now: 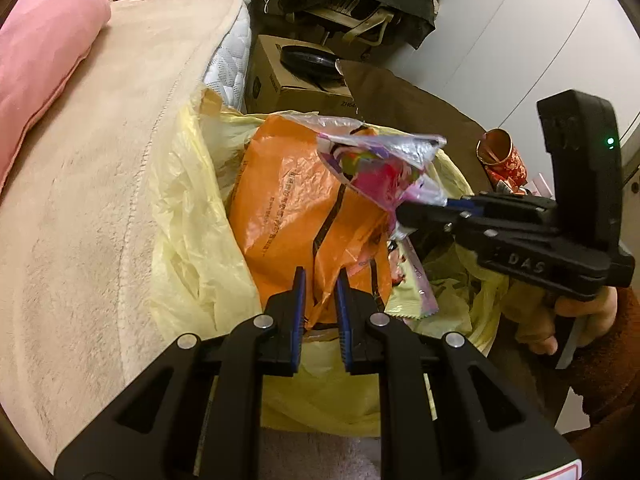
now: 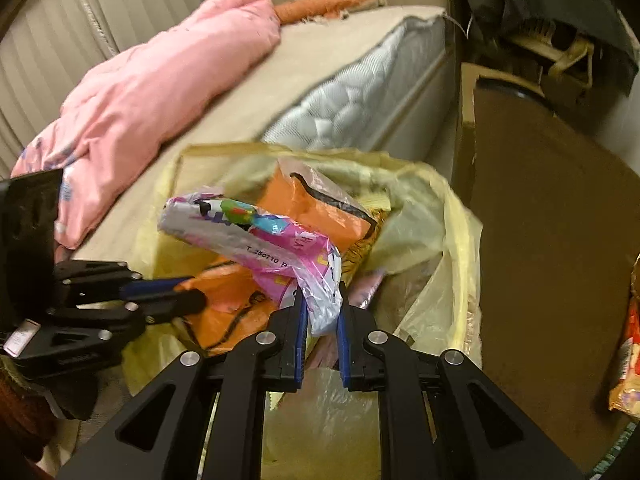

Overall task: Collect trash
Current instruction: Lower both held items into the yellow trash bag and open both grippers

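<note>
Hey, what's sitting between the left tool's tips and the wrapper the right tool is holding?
An orange plastic bag, lying in the yellow-lined trash bin. The left wrist view shows it ahead of the left tool, below the pink wrapper pinched by the right tool.

a bed [image 1: 100, 168] with a pink quilt [image 2: 152, 92] beside a cardboard box [image 1: 288, 84], white wall [image 1: 520, 32] behind
</note>
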`<state>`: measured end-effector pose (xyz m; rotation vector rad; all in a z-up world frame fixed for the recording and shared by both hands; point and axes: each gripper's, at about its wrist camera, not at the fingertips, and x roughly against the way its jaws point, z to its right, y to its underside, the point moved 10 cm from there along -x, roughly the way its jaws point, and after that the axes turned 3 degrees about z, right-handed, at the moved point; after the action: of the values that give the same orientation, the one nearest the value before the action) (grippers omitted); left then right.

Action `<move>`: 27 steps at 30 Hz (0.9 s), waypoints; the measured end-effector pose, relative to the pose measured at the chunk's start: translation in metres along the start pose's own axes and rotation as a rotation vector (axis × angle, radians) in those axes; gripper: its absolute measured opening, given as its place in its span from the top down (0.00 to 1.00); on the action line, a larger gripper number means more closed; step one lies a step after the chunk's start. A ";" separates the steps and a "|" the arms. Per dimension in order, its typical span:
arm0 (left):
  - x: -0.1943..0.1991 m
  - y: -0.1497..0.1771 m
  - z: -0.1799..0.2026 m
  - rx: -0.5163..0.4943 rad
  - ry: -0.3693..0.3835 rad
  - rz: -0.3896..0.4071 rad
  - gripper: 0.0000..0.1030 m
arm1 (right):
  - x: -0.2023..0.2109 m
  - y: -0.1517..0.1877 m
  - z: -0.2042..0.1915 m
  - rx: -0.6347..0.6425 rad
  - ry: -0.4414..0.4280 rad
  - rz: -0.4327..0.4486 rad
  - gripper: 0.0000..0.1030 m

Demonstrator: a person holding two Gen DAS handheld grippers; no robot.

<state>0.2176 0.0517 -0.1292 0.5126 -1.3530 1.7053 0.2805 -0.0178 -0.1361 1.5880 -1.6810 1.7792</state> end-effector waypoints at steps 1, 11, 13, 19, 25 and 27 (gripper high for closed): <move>-0.003 0.000 0.000 -0.003 -0.001 -0.004 0.87 | -0.002 0.002 0.002 0.002 0.004 -0.011 0.87; -0.010 -0.002 0.001 -0.021 -0.035 -0.015 0.86 | -0.002 0.013 0.004 0.062 0.038 -0.036 0.87; -0.007 -0.001 0.004 -0.025 -0.040 -0.010 0.86 | 0.005 0.015 0.000 0.079 0.050 -0.021 0.88; 0.002 -0.002 0.007 -0.004 -0.030 0.003 0.79 | 0.026 0.012 0.001 0.106 0.092 0.033 0.88; 0.019 -0.008 0.013 -0.004 -0.018 0.043 0.69 | 0.039 0.007 0.003 0.097 0.118 0.057 0.87; 0.026 -0.012 0.016 -0.007 -0.014 0.062 0.65 | 0.039 0.009 0.002 0.094 0.116 0.047 0.87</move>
<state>0.2106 0.0468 -0.0975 0.4839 -1.3975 1.7488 0.2595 -0.0409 -0.1112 1.4613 -1.6172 1.9598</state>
